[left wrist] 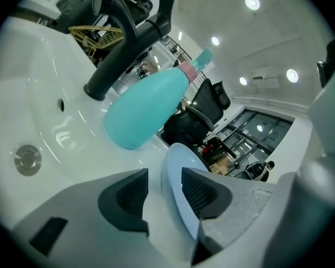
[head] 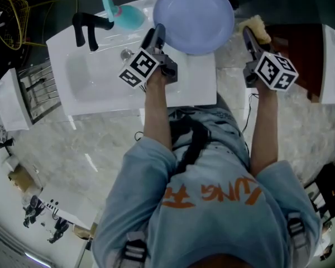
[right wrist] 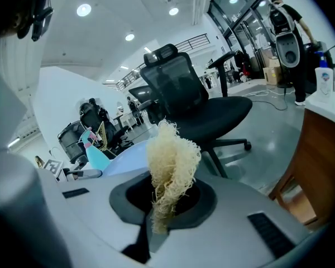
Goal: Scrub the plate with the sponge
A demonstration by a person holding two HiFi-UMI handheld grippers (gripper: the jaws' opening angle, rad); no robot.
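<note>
One plate [head: 195, 15], one sponge [head: 257, 28]

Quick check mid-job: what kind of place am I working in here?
Probably a washbasin mock-up in an open office or lab: white sink with black faucet, office chair and glass partitions behind.

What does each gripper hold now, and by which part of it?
The right gripper pinches the fibrous sponge by its lower end. The left gripper holds nothing: its open jaws straddle the plate's rim.

Plate [head: 195, 17] on sink's [head: 72, 102] right end; bottle [head: 125, 15] behind sink, right of faucet [head: 89, 27]; sponge [head: 258, 28] right of plate.
</note>
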